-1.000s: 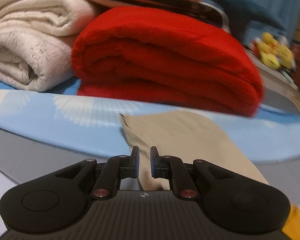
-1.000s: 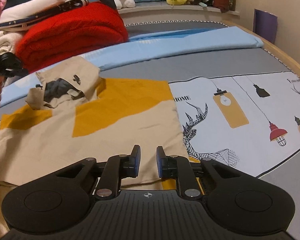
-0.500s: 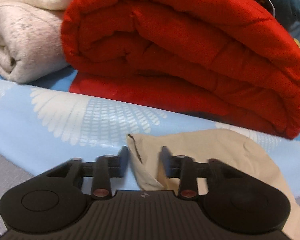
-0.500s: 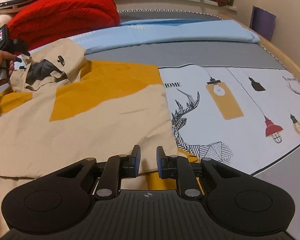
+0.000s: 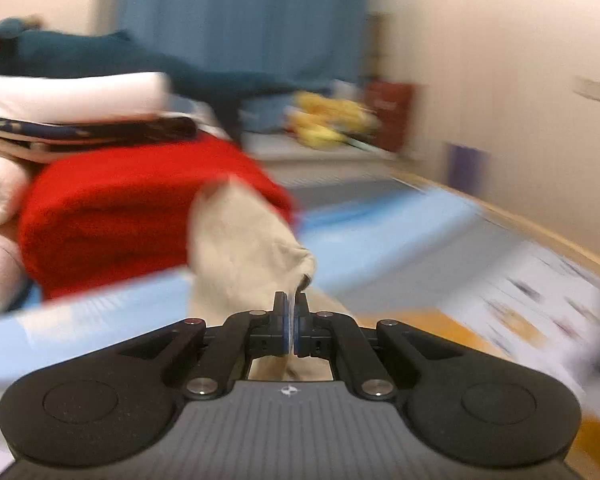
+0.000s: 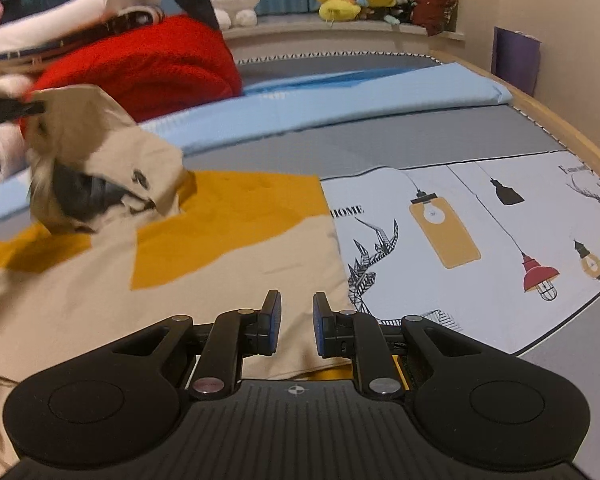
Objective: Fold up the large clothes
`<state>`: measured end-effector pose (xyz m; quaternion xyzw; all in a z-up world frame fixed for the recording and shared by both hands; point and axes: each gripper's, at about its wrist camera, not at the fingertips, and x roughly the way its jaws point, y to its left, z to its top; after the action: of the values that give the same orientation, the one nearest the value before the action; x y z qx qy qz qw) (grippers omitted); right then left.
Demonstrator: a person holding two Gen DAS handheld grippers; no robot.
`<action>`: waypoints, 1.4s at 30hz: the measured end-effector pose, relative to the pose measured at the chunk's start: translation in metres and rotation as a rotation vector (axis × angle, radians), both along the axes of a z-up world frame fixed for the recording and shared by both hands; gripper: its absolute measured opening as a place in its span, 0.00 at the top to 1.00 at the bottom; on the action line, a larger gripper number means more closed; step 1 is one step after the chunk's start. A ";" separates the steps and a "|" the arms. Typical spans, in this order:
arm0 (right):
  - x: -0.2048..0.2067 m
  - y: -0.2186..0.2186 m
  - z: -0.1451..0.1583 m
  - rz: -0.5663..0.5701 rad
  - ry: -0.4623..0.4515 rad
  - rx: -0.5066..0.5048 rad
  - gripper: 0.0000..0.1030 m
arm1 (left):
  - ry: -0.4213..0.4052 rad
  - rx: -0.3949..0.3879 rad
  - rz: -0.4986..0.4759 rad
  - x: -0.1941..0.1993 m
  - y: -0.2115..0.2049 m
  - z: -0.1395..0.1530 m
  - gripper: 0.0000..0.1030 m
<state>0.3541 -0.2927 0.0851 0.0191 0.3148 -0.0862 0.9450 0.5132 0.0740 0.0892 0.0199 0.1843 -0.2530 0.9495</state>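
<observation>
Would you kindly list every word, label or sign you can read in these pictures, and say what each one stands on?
"HOME": on the printed sheet, beside the deer drawing, in the right wrist view.
Lettering at that sheet's far right edge: cut off, not readable.
Dark marks on the beige garment: too blurred to read.
Left wrist view: blurred, nothing readable.

The red blanket (image 6: 148, 68) and the stacked bedding (image 6: 60, 12) above it wall off the far left, just behind the lifted beige cloth (image 6: 100, 132). To the right, the printed sheet (image 6: 480, 240) and grey mattress (image 6: 380, 136) lie bare up to the wooden bed edge (image 6: 560, 120)
</observation>
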 end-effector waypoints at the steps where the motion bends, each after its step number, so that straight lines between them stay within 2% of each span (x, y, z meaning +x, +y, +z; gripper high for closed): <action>1: -0.002 -0.001 0.003 0.000 -0.015 0.024 0.83 | 0.045 0.016 -0.043 -0.035 0.002 -0.013 0.94; 2: -0.004 -0.002 0.005 0.000 -0.027 0.044 0.83 | 0.126 0.039 -0.063 -0.065 0.004 -0.029 0.92; 4: -0.008 -0.003 0.012 0.006 -0.062 0.081 0.83 | 0.271 0.101 -0.029 -0.111 0.008 -0.058 0.91; 5: -0.009 -0.003 0.014 0.011 -0.075 0.095 0.82 | 0.312 0.111 0.005 -0.127 0.012 -0.065 0.91; 6: -0.010 -0.002 0.017 0.018 -0.087 0.114 0.76 | 0.349 0.103 0.044 -0.138 0.016 -0.067 0.91; 8: -0.012 -0.001 0.021 0.033 -0.107 0.155 0.71 | 0.399 0.035 0.175 -0.153 0.023 -0.061 0.91; 10: -0.011 0.001 0.022 0.047 -0.110 0.202 0.70 | 0.445 -0.041 0.314 -0.151 0.028 -0.054 0.89; 12: -0.008 0.003 0.019 0.069 -0.097 0.253 0.69 | 0.474 -0.140 0.411 -0.145 0.031 -0.050 0.88; 15: 0.000 0.008 0.011 0.097 -0.056 0.320 0.67 | 0.503 -0.267 0.444 -0.127 0.031 -0.064 0.73; 18: 0.008 0.013 -0.001 0.108 0.001 0.360 0.63 | 0.565 -0.326 0.461 -0.106 0.032 -0.084 0.70; 21: 0.016 0.018 -0.014 0.094 0.060 0.378 0.63 | 0.646 -0.421 0.448 -0.090 0.036 -0.106 0.59; 23: 0.020 0.022 -0.019 0.093 0.079 0.377 0.63 | 0.687 -0.468 0.442 -0.084 0.035 -0.117 0.59; 26: 0.024 0.029 -0.025 0.111 0.092 0.366 0.63 | 0.748 -0.496 0.432 -0.079 0.027 -0.135 0.62; 27: 0.026 0.031 -0.027 0.115 0.097 0.362 0.63 | 0.762 -0.504 0.428 -0.078 0.025 -0.140 0.89; 28: 0.028 0.033 -0.029 0.115 0.102 0.362 0.63 | 0.769 -0.503 0.415 -0.078 0.023 -0.143 0.98; 32: 0.035 0.039 -0.037 0.118 0.126 0.375 0.63 | 0.662 -0.406 0.460 -0.083 0.020 -0.124 0.98; 35: 0.039 0.046 -0.041 0.133 0.134 0.361 0.63 | 0.738 -0.246 0.507 -0.078 0.014 -0.135 0.91; 36: 0.040 0.047 -0.043 0.134 0.137 0.359 0.63 | 0.739 -0.224 0.522 -0.078 0.014 -0.136 0.87; 38: 0.041 0.048 -0.046 0.132 0.144 0.359 0.63 | 0.657 -0.214 0.546 -0.085 0.013 -0.124 0.86; 41: 0.043 0.048 -0.050 0.126 0.155 0.353 0.63 | 0.456 -0.140 0.484 -0.097 -0.005 -0.097 0.86; 42: 0.044 0.048 -0.050 0.125 0.156 0.352 0.63 | 0.424 -0.137 0.441 -0.099 -0.011 -0.093 0.86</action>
<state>0.3979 -0.2446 0.0348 0.1575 0.3979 0.0278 0.9034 0.4143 0.0629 -0.0041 -0.1376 0.3608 -0.0513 0.9210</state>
